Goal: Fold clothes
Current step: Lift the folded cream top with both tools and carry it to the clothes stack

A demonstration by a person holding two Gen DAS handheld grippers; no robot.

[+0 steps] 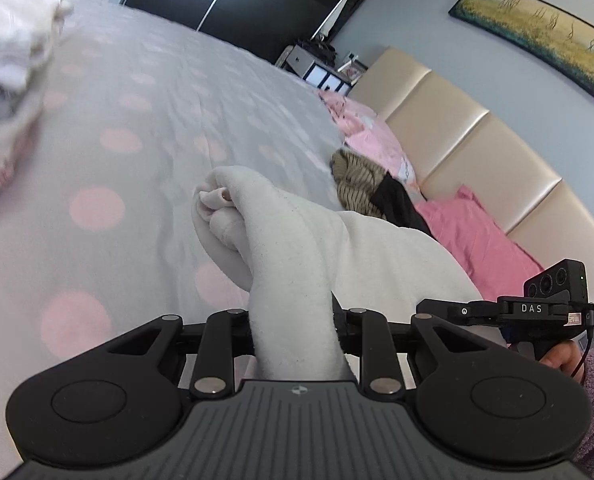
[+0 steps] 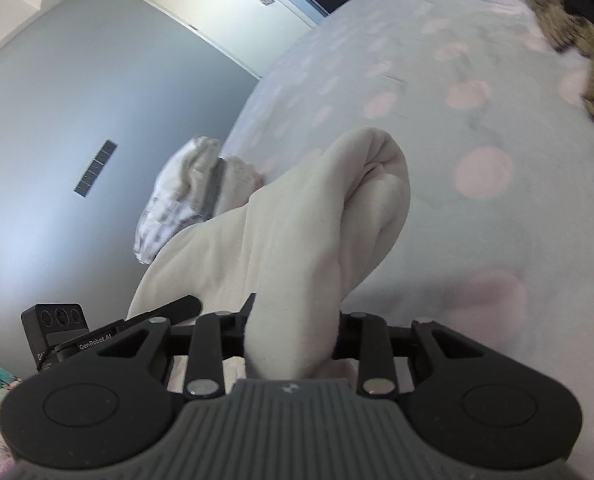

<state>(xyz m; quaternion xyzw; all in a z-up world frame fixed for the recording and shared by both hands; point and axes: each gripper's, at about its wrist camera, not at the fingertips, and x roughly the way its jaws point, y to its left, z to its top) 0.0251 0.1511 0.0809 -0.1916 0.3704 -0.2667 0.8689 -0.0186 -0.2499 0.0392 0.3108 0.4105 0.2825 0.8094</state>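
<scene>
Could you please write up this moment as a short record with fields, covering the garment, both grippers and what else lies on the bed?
garment: cream fleece garment, bunched, lifted off the bed
left hand-held gripper: shut on the cream fleece garment
right hand-held gripper: shut on the cream fleece garment
surface: bedspread, grey with pink dots
folded pile: stack of pale clothes at the bed's far edge
unfolded: brown striped garment and black garment, near the pink pillows
backdrop: beige headboard, painting
</scene>
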